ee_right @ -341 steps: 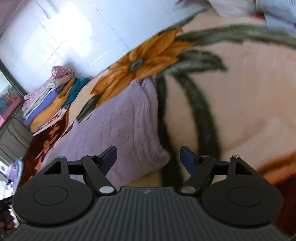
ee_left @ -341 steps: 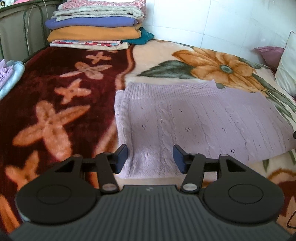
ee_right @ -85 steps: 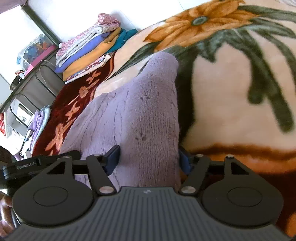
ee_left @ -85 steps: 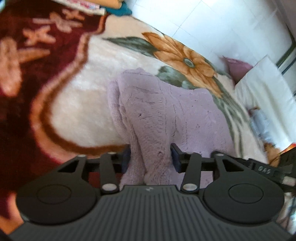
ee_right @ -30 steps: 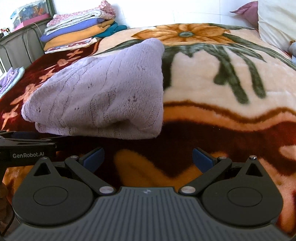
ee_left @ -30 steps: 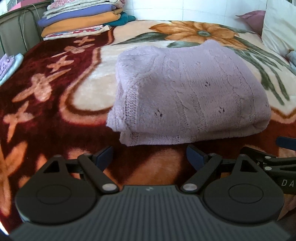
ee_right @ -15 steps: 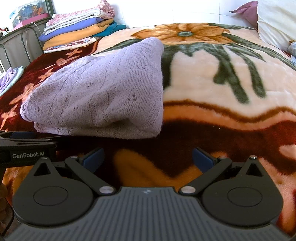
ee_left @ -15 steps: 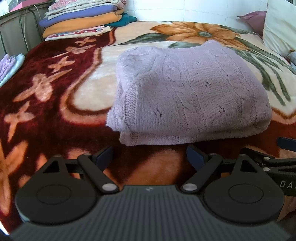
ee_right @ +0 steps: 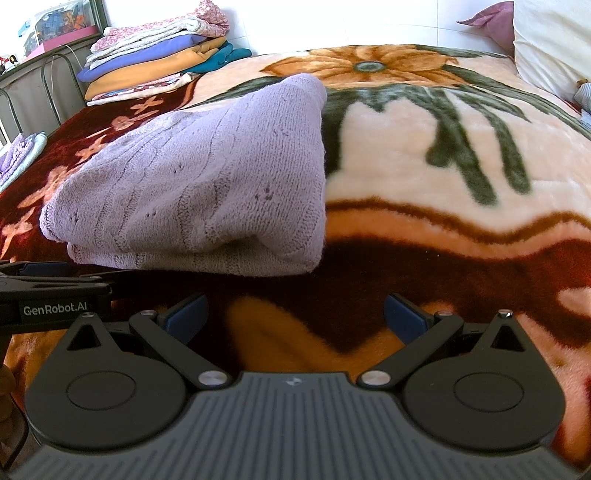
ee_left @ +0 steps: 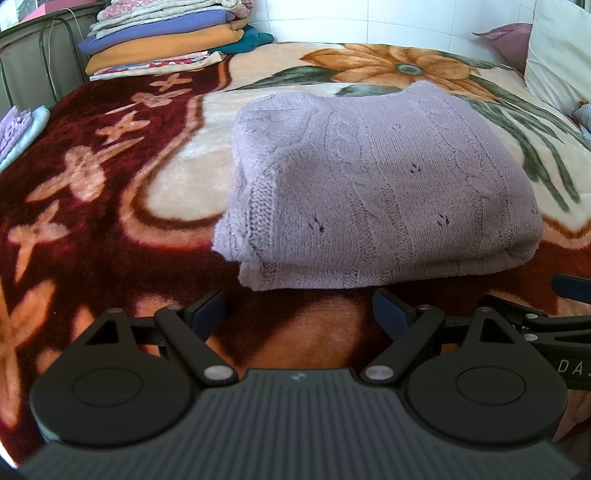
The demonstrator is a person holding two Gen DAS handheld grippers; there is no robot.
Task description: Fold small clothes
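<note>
A lilac knitted sweater point(ee_left: 373, 192) lies folded into a thick rectangle on the flowered blanket point(ee_left: 110, 177); the right wrist view shows the same sweater point(ee_right: 207, 184) from its right end. My left gripper point(ee_left: 299, 310) hovers just short of the sweater's near edge, jaws wide open with only blanket between them. My right gripper point(ee_right: 295, 314) stands open too, in front of the sweater's right corner and holding nothing. Each gripper's black arm shows at the edge of the other's view.
A stack of folded clothes point(ee_left: 170, 33) sits at the far left corner of the bed by a metal rail point(ee_left: 40, 51). Pale lilac and blue cloths point(ee_left: 18, 129) lie at the left edge. Pillows point(ee_left: 557, 55) lean at the far right.
Nothing has visibly changed over the last second; both grippers hold still in front of the folded sweater. Earlier on, the sweater lay spread flatter and both grippers were closed on its near edge.
</note>
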